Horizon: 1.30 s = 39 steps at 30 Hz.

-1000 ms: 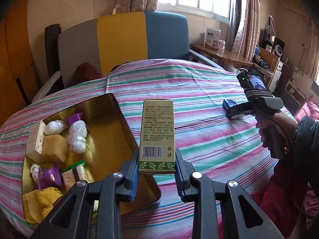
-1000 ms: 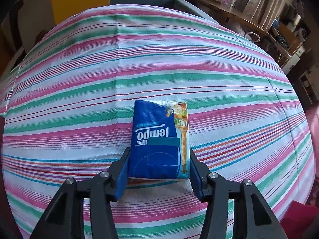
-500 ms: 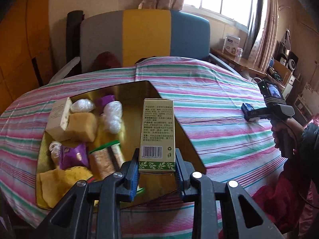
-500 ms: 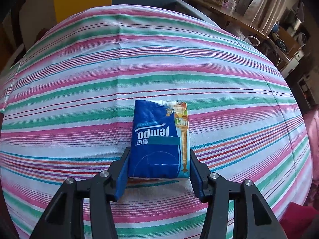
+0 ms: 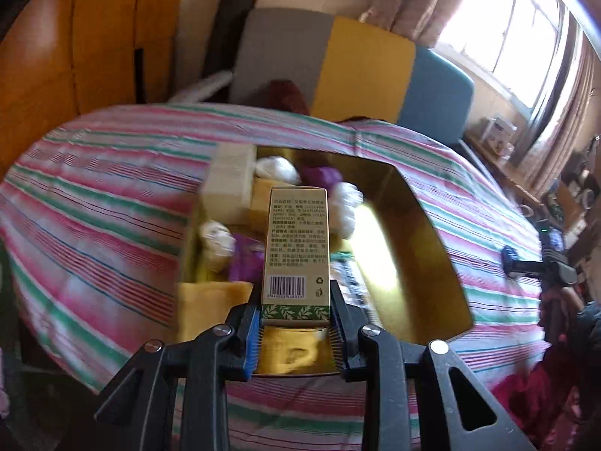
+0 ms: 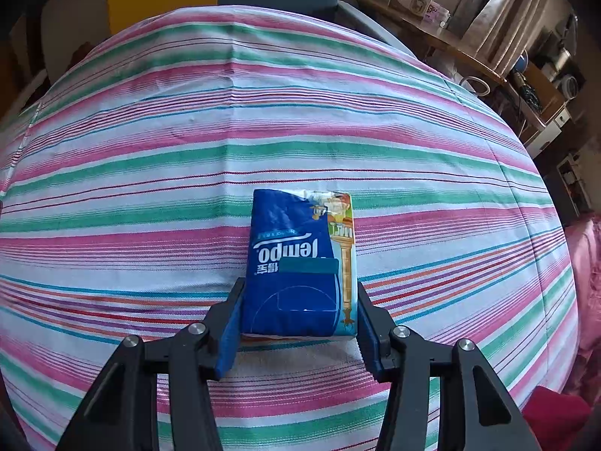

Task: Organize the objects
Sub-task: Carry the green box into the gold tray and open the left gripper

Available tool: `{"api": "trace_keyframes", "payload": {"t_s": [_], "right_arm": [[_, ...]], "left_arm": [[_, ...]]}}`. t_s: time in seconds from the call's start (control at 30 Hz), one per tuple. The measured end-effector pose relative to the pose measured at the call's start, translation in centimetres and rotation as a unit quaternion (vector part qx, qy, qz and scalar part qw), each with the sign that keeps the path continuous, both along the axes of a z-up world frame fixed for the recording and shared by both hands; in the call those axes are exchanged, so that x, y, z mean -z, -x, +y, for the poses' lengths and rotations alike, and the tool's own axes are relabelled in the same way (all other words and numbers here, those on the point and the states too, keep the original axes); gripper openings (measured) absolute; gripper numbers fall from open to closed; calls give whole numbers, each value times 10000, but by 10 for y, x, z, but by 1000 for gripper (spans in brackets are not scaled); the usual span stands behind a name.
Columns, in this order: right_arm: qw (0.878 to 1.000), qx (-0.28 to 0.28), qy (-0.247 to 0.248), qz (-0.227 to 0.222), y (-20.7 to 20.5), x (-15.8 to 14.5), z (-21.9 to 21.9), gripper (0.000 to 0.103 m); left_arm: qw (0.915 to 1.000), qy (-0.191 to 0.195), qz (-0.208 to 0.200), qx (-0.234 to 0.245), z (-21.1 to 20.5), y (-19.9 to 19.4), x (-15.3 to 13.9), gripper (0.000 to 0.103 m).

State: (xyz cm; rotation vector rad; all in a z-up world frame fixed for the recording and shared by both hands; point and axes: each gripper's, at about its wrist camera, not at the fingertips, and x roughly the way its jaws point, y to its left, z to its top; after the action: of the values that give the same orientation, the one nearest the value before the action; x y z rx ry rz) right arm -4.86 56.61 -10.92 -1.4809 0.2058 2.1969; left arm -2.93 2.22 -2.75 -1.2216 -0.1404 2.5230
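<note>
A box is held over the tin and a tissue pack is held on the cloth.

The box point(image 5: 296, 248) is pinched at its bottom end by the left gripper point(image 5: 296, 325), above the gold tin point(image 5: 424, 233) full of small things. It looks light and stiff, so flat sides are best held. The tissue pack point(image 6: 300, 267) is squeezed at its near end by the right gripper point(image 6: 298, 332), low on the striped cloth point(image 6: 188, 150). It looks soft and slippery.
</note>
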Motion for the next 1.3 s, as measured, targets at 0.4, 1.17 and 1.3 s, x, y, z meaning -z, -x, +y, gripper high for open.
{"api": "trace_keyframes", "payload": {"t_s": [0.4,1.17,1.3], "right_arm": [[10000,-41,-59,-41,0,-2,-4,53],[10000,20,53,-54,4,-3,2,54],[10000,22,60,-49,5,-2,3,54]], "left_arm": [[9921,-600,-881,666,107,69,19,30],[9921,548,-1038,437,151,129,46,43],[9948,731,-420,564,139,90,23,43]]}}
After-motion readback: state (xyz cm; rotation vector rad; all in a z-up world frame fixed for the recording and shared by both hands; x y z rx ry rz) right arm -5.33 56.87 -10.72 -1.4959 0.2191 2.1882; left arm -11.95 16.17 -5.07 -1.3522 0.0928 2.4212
